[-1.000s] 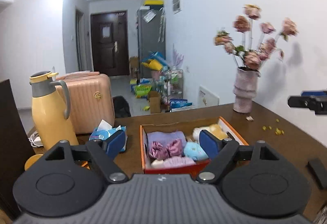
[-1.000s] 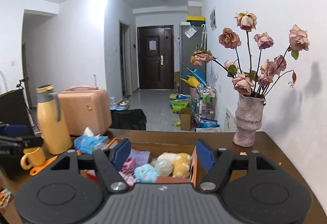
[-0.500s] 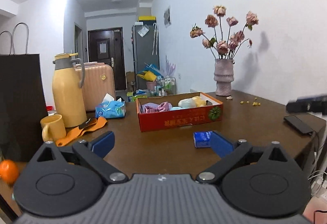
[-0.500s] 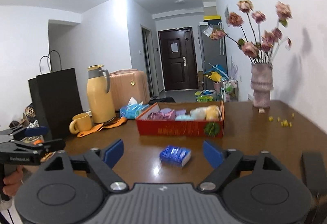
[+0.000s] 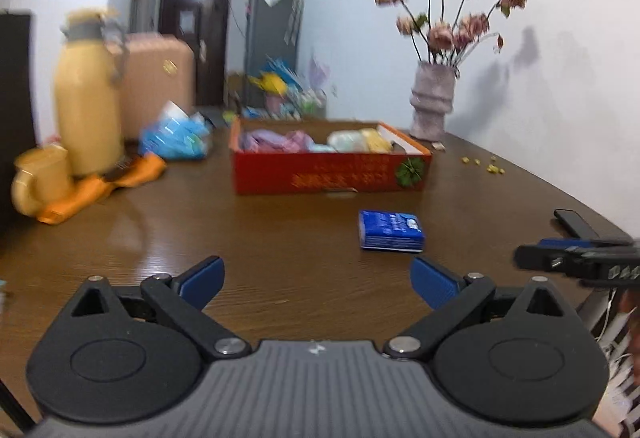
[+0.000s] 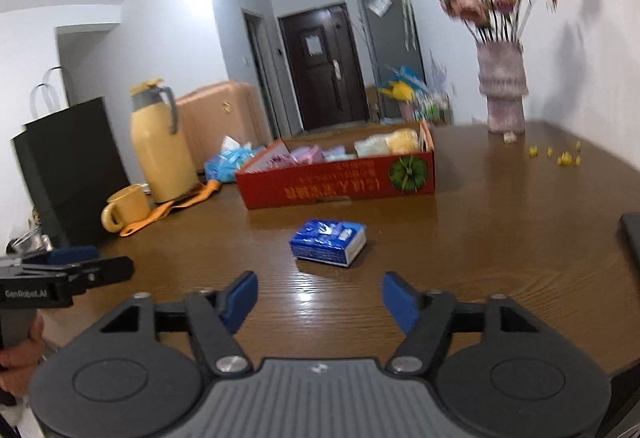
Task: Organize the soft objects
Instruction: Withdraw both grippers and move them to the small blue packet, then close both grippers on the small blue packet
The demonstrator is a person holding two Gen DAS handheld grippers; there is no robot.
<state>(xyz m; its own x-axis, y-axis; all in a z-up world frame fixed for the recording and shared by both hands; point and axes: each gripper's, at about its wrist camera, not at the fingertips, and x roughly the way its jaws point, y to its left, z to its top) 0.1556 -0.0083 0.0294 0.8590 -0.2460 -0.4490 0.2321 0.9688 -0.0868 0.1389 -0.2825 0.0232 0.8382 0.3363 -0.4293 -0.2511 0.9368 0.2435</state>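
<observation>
A red cardboard box [image 5: 332,170] [image 6: 340,180] stands on the brown table and holds several soft pastel items [image 5: 288,140] [image 6: 384,144]. A small blue tissue pack [image 5: 391,230] [image 6: 328,242] lies on the table in front of the box. My left gripper [image 5: 318,280] is open and empty, low over the table, with the pack ahead to its right. My right gripper [image 6: 320,298] is open and empty, with the pack just ahead between its fingers' line. The right gripper also shows at the right edge of the left wrist view [image 5: 580,262].
A yellow thermos [image 5: 88,98], yellow mug [image 5: 36,182], orange cloth [image 5: 100,186] and blue tissue bag [image 5: 176,138] stand at the left. A vase of dried roses [image 5: 434,106] stands behind the box. A black phone [image 5: 574,222] lies near the right edge. A black bag [image 6: 68,166] stands far left.
Both grippers have pulled back from above the box to low over the table's near side. The blue tissue pack has come into view and now lies closer in front of them.
</observation>
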